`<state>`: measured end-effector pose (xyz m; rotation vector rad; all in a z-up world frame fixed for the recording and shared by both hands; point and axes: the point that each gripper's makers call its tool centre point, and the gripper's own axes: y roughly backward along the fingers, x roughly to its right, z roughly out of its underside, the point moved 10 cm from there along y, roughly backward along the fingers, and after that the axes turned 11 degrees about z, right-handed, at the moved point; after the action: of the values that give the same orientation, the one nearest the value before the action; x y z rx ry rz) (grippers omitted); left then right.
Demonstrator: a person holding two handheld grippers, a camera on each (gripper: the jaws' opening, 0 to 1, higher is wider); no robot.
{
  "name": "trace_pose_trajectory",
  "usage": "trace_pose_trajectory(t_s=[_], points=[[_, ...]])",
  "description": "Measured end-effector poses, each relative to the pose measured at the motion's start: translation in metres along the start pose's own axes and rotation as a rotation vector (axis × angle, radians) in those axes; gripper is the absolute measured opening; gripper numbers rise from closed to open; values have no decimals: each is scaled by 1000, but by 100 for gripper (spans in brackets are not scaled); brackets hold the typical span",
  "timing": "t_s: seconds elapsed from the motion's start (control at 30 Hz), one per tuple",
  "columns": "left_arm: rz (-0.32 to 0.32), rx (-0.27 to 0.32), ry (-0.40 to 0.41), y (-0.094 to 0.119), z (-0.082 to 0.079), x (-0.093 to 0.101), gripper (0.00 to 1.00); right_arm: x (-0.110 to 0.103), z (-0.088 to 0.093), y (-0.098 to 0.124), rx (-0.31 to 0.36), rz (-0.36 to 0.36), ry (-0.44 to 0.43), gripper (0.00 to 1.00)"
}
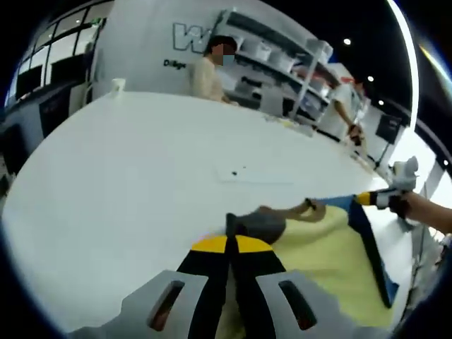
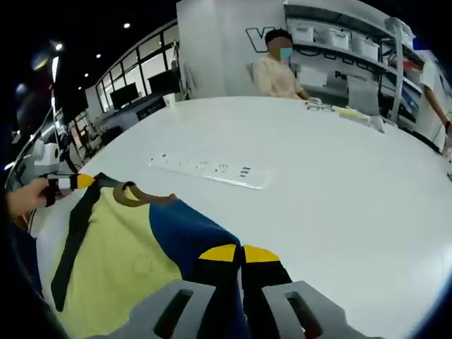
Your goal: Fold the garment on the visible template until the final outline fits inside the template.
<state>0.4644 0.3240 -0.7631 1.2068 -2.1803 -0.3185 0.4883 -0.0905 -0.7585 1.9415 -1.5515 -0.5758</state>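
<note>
Both tools clamp the yellow-and-blue garment (image 2: pixel 134 247) on the white counter (image 1: pixel 141 176): left tool (image 1: pixel 231 244), right tool (image 2: pixel 240 253). A seated person (image 2: pixel 277 70) and shelves (image 1: pixel 282 56) lie beyond.

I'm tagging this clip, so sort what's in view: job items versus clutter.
Job:
- garment, yellow and blue
- left claw, shut on garment
- right claw, shut on garment
- table

Lying about:
- flat strip on the table
- shelves
- seated person

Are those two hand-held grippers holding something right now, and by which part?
Yes: both are shut on the yellow and blue garment. The left hand-held gripper pinches its edge near the collar; the right hand-held gripper pinches its blue edge.
</note>
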Motion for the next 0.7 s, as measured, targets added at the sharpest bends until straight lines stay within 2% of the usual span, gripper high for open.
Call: trace_pose_trajectory(t_s=[0.13, 0.17, 0.27, 0.33, 0.43, 0.6, 0.7], points=[[-9, 0, -21, 7, 0, 5, 0, 0, 5, -2, -30, -4, 0, 0], [-6, 3, -18, 8, 0, 6, 0, 0, 6, -1, -46, -9, 8, 1], [-8, 8, -27, 7, -2, 1, 2, 0, 7, 1, -34, -3, 9, 10], [-21, 13, -35, 9, -3, -1, 4, -1, 9, 5, -33, -6, 3, 10], [-18, 85, -41, 15, -8, 2, 5, -2, 12, 11, -28, -15, 0, 10], [-14, 81, -75, 27, -9, 12, 8, 3, 18, 21, -32, -39, 41, 9], [25, 93, -105, 34, -7, 19, 11, 7, 20, 25, -30, -43, 42, 9]])
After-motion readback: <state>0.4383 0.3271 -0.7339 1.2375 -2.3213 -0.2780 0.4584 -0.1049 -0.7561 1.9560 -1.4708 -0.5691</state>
